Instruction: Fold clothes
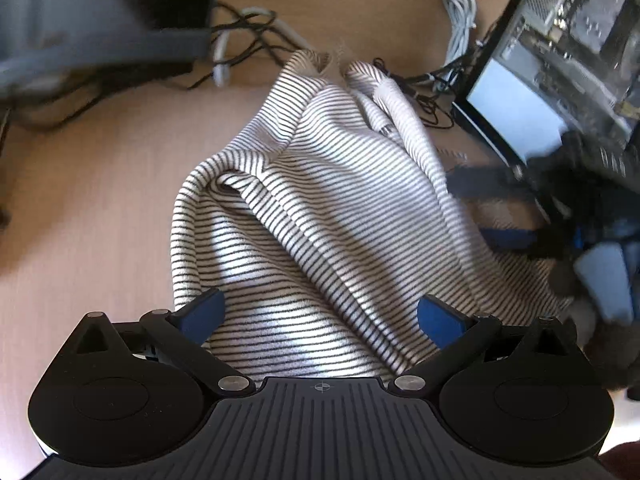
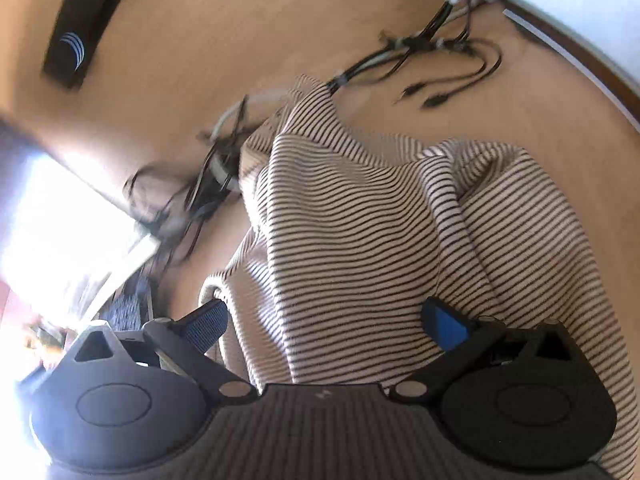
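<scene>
The striped garment [image 1: 320, 208] is lying in a rumpled heap on the wooden table [image 1: 100, 200], and both handheld grippers are hanging close over it. Seen from the left gripper [image 1: 320, 316], the cloth is running straight out ahead of the jaws and up to the far side, its long ridges slanting from ahead on the left toward the near right. One thick fold is passing right between the two blue pads [image 1: 206, 314]. The jaws are standing wide apart here, with striped cloth filling the gap beneath them; whether the pads are actually brushing the fabric I cannot tell, and nothing is being pinched.

The right gripper [image 2: 326, 320] is looking at the same striped garment [image 2: 360, 220] from another side. The cloth is spreading ahead of the jaws and off to their right, with a rounded hem edge [image 2: 208, 284] curling just ahead of the left-hand pad. These jaws are also gaping wide, holding nothing.

Both are equally near, each with cloth directly under its open fingers. The garment is bunched, not flat and not squared into any neat fold, so to my eye it is waiting for a grip on an edge or corner to be spread or turned over.

Beyond the cloth, away from both sets of jaws, loose cables [image 2: 420, 52] are trailing across the table, and one bundle is running under the garment's far edge, which could snag if the cloth is dragged that way.
</scene>
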A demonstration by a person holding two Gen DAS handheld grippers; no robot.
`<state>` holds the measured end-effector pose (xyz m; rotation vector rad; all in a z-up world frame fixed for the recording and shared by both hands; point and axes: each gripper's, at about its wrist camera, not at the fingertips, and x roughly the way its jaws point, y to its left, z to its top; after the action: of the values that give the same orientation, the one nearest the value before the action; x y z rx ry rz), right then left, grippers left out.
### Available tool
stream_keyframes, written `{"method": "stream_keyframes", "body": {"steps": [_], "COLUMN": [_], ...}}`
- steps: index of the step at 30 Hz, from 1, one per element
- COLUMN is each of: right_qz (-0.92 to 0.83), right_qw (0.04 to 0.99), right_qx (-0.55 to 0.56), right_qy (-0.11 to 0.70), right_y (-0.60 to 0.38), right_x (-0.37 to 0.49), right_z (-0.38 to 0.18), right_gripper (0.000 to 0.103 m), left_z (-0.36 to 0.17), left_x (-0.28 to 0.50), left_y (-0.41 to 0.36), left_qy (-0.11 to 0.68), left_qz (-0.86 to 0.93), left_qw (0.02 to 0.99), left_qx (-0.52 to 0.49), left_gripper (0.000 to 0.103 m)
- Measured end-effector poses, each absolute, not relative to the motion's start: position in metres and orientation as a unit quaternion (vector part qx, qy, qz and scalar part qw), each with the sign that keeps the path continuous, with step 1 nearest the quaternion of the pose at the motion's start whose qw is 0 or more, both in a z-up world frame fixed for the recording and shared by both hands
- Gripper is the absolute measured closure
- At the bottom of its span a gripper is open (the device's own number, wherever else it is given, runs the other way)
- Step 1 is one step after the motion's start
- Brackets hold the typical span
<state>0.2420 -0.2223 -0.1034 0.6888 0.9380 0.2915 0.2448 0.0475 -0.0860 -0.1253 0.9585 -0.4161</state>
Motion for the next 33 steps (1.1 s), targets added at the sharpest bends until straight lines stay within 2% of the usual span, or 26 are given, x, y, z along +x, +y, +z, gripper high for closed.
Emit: {"method": "stream_keyframes", "body": {"steps": [8, 12, 15, 18, 20, 22, 25, 27, 33], "right_qz": [0.161, 0.168, 0.173, 0.171, 0.163, 0.155, 0.135, 0.116, 0.105], "right_qw": [0.814, 0.828, 0.837, 0.831, 0.817, 0.799, 0.775, 0.788, 0.819], "right_qx": [0.333, 0.288, 0.255, 0.293, 0.357, 0.420, 0.491, 0.481, 0.412], "right_qy": [0.448, 0.451, 0.452, 0.440, 0.422, 0.402, 0.374, 0.367, 0.386], "right_y": [-0.210, -0.194, -0.187, -0.197, -0.211, -0.225, -0.243, -0.247, -0.232], "right_x": [0.204, 0.200, 0.198, 0.195, 0.194, 0.192, 0.186, 0.183, 0.189], "right_z": [-0.105, -0.102, -0.100, -0.103, -0.110, -0.117, -0.123, -0.119, -0.108], "right_gripper": [0.000, 0.000, 0.000, 0.000, 0.000, 0.000, 0.000, 0.000, 0.000], "left_z": [-0.085, -0.084, -0.079, -0.077, -0.079, -0.082, -0.077, -0.072, -0.080], "left_x": [0.215, 0.216, 0.218, 0.223, 0.228, 0.231, 0.235, 0.239, 0.238], "left_y": [0.085, 0.081, 0.093, 0.093, 0.086, 0.086, 0.086, 0.084, 0.072], "left_qy": [0.478, 0.484, 0.491, 0.479, 0.480, 0.483, 0.464, 0.453, 0.486], "left_qz": [-0.210, -0.218, -0.223, -0.233, -0.215, -0.195, -0.196, -0.202, -0.196], "left_qw": [0.845, 0.841, 0.824, 0.818, 0.826, 0.829, 0.840, 0.847, 0.835], "left_qx": [-0.120, -0.106, -0.177, -0.218, -0.204, -0.202, -0.202, -0.193, -0.170], "left_gripper": [0.000, 0.000, 0.000, 0.001, 0.007, 0.019, 0.019, 0.019, 0.016]}}
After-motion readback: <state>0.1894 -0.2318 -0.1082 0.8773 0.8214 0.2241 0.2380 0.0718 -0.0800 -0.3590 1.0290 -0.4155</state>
